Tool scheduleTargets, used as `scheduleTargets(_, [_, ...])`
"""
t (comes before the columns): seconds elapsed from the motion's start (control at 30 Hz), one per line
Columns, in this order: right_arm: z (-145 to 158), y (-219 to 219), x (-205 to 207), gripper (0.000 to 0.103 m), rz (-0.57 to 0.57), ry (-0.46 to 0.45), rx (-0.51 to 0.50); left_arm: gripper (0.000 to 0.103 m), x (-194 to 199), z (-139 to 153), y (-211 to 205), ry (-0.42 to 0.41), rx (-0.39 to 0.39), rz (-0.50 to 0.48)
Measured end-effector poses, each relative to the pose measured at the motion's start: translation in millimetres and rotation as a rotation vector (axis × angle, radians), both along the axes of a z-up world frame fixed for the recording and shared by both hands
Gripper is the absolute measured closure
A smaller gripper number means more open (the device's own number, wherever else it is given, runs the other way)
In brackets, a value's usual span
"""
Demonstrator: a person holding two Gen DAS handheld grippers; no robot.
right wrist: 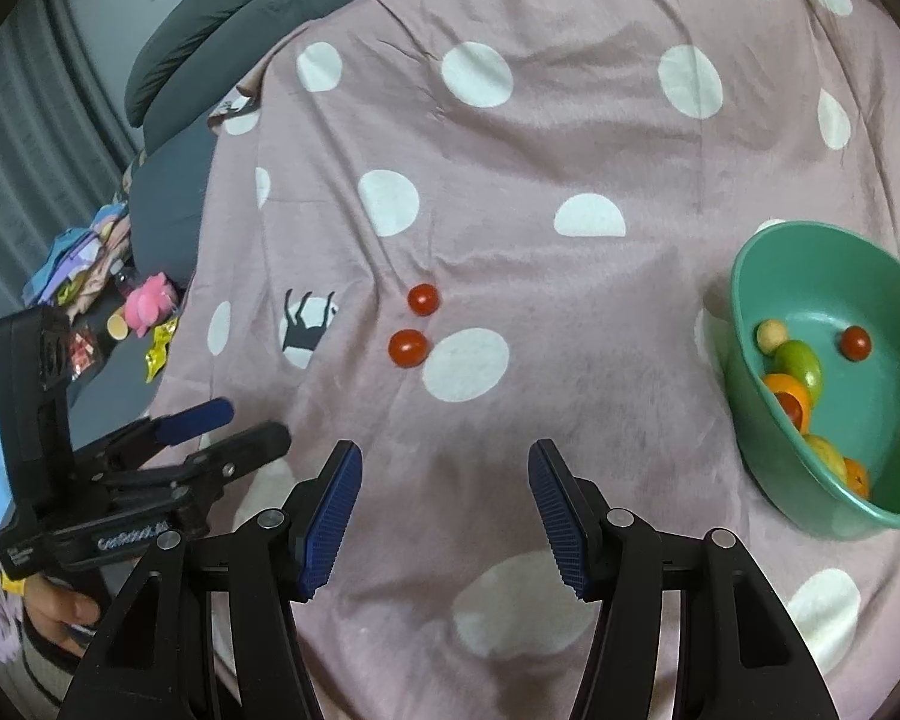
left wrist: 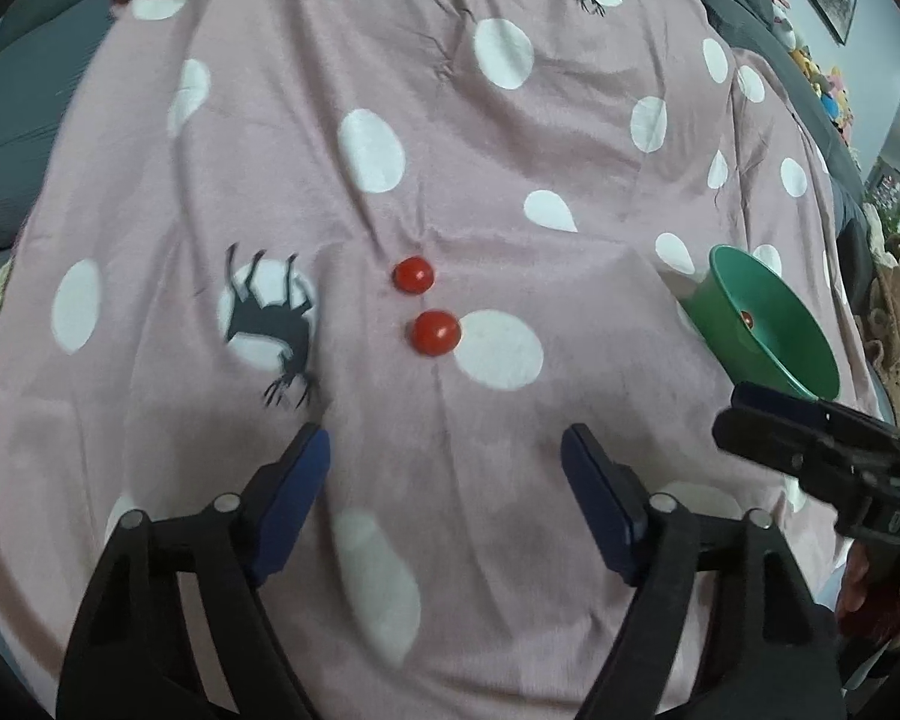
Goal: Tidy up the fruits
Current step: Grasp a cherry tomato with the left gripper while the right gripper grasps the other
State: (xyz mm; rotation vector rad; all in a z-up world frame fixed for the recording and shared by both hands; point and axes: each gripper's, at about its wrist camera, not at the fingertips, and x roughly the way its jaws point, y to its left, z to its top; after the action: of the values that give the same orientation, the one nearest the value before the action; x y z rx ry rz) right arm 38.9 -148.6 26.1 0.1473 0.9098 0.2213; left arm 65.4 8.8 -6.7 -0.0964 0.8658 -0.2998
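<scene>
Where the pink blanket with white dots and dark deer silhouettes covers the whole work surface, the items on it run as follows, largest first:

Green bowl: sits on the blanket at the right of the right wrist view, tilted toward the camera. Contents: a green fruit, orange pieces, a pale round fruit, and one cherry tomato in the bowl lying apart from the rest. In the left wrist view only the bowl's rim and inner wall show.

Left gripper: hovers over the blanket, jaws spread wide, nothing between the blue pads. Also seen from the side in the right wrist view, held by a hand.

Right gripper: hovers over the blanket, jaws spread wide, nothing held. It enters the left wrist view at the right edge; its opening cannot be told from there.

Nearer tomato: loose on the blanket, at the edge of a white dot, ahead of both grippers, well apart from the bowl.

Farther tomato: loose on the blanket, just beyond the nearer one, not touching it
</scene>
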Motion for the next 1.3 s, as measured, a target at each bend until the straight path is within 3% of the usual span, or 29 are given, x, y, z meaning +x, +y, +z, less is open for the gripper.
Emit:
scheduleTargets(0.2, [-8.9, -9.5, 13.0, 0.045, 0.001, 0.01, 0.029, 0.036, 53.5, -12.8, -27.2, 0.032, 0.07, -0.055])
scheduleTargets(0.3, [-12.6, -12.4, 18.5, 0.045, 0.004, 0.013, 0.041, 0.048, 74.1, -23.3, -38.3, 0.058, 0.094, -0.075])
scheduleTargets(0.43, [-17.6, -14.7, 24.7, 0.045, 0.011, 0.019, 0.052, 0.052, 96.4, -40.2, -48.7, 0.095, 0.142, -0.075])
scheduleTargets(0.57, [-20.3, -15.7, 30.8, 0.045, 0.017, 0.018, 0.059, 0.063, 110.0, -54.8, -53.2, 0.13, 0.18, -0.064])
scheduleTargets(0.7, [-22.0, -13.6, 35.9, 0.045, 0.026, 0.018, 0.059, 0.072, 120.4, -61.3, -43.1, 0.186, 0.129, -0.051])
scheduleTargets(0.9, [-26.6, -6.2, 47.1, 0.045, 0.047, 0.028, 0.054, 0.073, 126.6, -59.9, -26.2, 0.171, 0.077, -0.036])
scheduleTargets(1.03, [-32.6, -3.0, 61.8, 0.045, 0.051, 0.053, 0.043, 0.073, 117.9, -36.9, -7.9, 0.112, 0.009, -0.022])
scheduleTargets(1.2, [-41.4, 12.2, 97.0, 0.045, 0.072, 0.076, 0.031, 0.073, 115.6, -6.6, 24.4, -0.001, 0.021, 0.059])
scheduleTargets(1.3, [-49.4, 32.6, 122.8, 0.045, 0.104, 0.08, 0.001, 0.073, 120.6, -8.6, 40.5, -0.003, 0.039, 0.093])
